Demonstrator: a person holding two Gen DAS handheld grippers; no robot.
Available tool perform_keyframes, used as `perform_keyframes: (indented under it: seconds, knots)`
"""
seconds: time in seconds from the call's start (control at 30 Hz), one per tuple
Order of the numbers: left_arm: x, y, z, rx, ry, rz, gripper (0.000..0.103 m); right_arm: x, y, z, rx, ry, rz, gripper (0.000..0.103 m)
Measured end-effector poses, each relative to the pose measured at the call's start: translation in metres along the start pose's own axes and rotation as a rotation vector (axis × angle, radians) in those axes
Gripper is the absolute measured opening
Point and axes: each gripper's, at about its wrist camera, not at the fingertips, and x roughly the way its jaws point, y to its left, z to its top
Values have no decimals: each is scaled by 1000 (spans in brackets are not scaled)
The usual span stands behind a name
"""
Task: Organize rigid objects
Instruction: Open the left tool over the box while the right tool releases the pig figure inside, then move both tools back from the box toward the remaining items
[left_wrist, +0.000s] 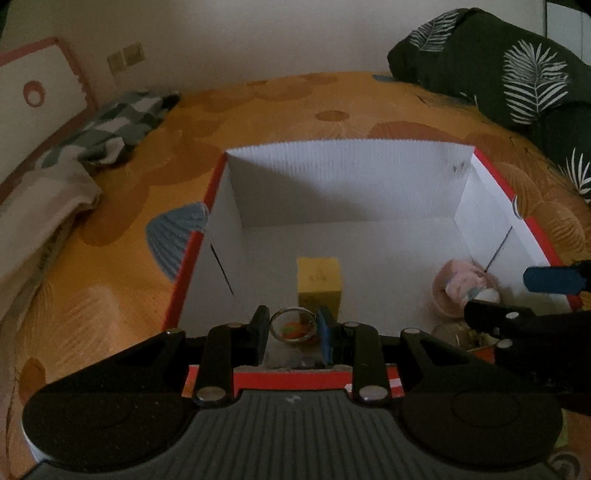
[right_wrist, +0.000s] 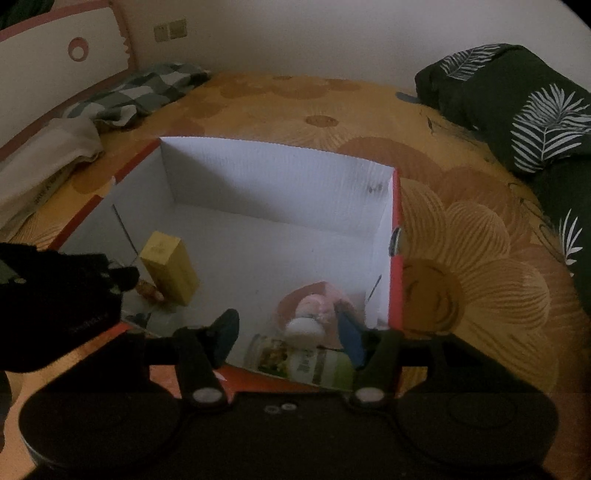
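A white-walled box (left_wrist: 373, 184) with red rims is shown standing on a bed (left_wrist: 258, 107). The left claw (left_wrist: 293, 330), lowered just inside the box's near wall, is closed on a small clear round jar (left_wrist: 291, 326) with orange contents; the jar is judged light, stiff, slippery and breakable, best held across its sides. A yellow carton (left_wrist: 319, 284) stands just behind it. The right claw (right_wrist: 288, 338), about half open, holds nothing; between its fingers, at the box's right side, a pink figure (right_wrist: 314, 310) and a green-labelled jar (right_wrist: 303, 363) are seen. The label is legible only in the right view, the small jar's grip only in the left.
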Motion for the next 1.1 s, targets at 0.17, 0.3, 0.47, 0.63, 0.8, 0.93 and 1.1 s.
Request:
perform_keyframes:
  seconds: [0.17,0.3,0.47,0.63,0.8,0.93,1.1]
  knots:
    - [0,1,-1,-13,3,-2,27,-5,-1,-2,3,-12,12,63]
    - [-4,2,-1,-17,-7,-9,29,-9,0,-3,-3,-25,18,66]
    - [-14,3,-4,-18,-44,-13,71,-18,-2,-6,1,-44,29,68]
    - [-22,1,-6,-13,-59,-8,71,-30,-5,-7,-2,-59,50,73]
    - [-33,1,-8,-8,-67,-12,71,-47,-7,-10,-14,-84,75,76]
    - [-45,3,-10,-11,-77,-19,71,-64,-7,-13,-33,-113,93,83]
    - [-62,3,-15,-8,-82,-35,71,-86,-12,-16,-44,-140,116,85]
